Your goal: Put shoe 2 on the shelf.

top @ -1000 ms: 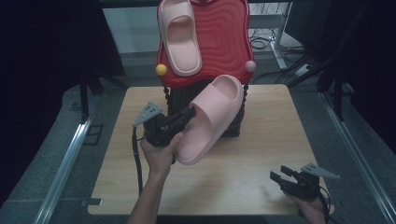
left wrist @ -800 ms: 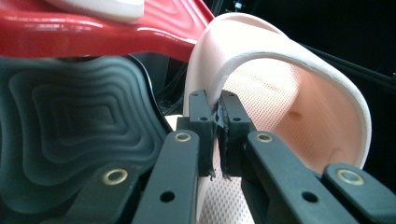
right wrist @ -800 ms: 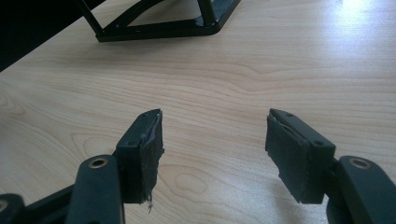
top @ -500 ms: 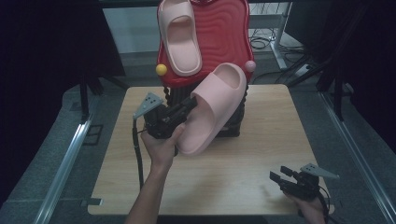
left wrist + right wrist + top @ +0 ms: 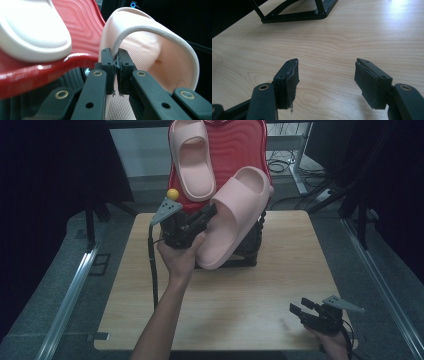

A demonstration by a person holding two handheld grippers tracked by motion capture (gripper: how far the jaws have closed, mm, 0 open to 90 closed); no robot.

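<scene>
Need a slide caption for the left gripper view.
Left gripper shut on a pink slipper's strap, beside the red rack holding its mate.

The left gripper (image 5: 210,215) is lifting the pink slipper (image 5: 235,215) it is clamping, carrying it up from over the desk (image 5: 280,285) toward the red rack (image 5: 240,150), nearer the slipper (image 5: 192,157) hanging there.

place: lab | cues: dark curtains (image 5: 50,160); floor cables (image 5: 282,167); metal rails (image 5: 70,290)
</scene>
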